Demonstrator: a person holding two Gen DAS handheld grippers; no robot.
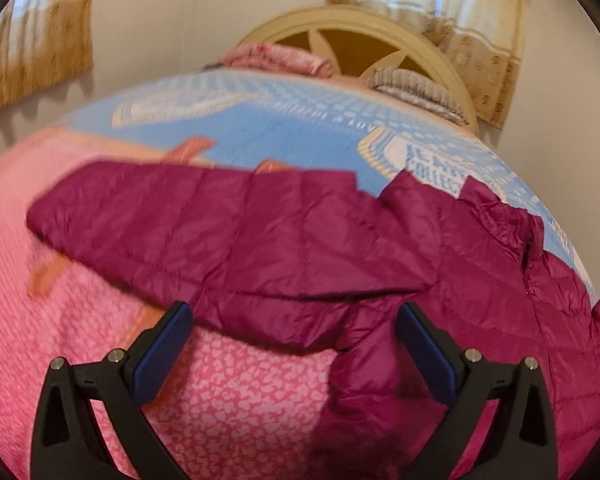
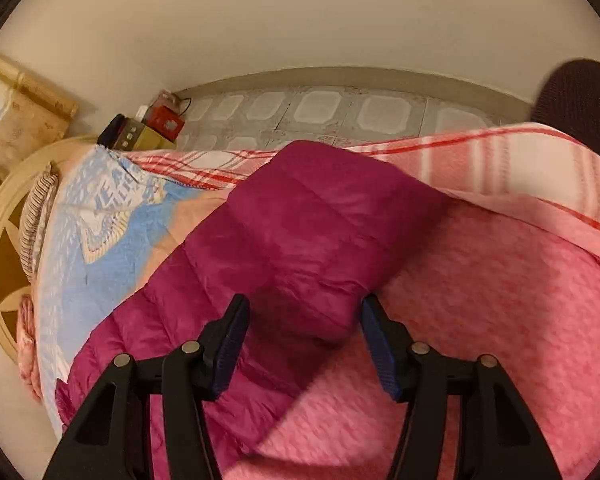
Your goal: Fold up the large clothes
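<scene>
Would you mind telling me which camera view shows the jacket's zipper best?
The left wrist view: the zipper runs down the jacket at right. The right wrist view shows only a sleeve and quilted fabric, no zipper.

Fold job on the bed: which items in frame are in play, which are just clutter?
In play:
- magenta puffer jacket
- left tongs, open
- right tongs, open around a jacket sleeve

Clutter:
- pink bedspread
- blue blanket
- striped pillow
- boxes by the wall
- headboard
</scene>
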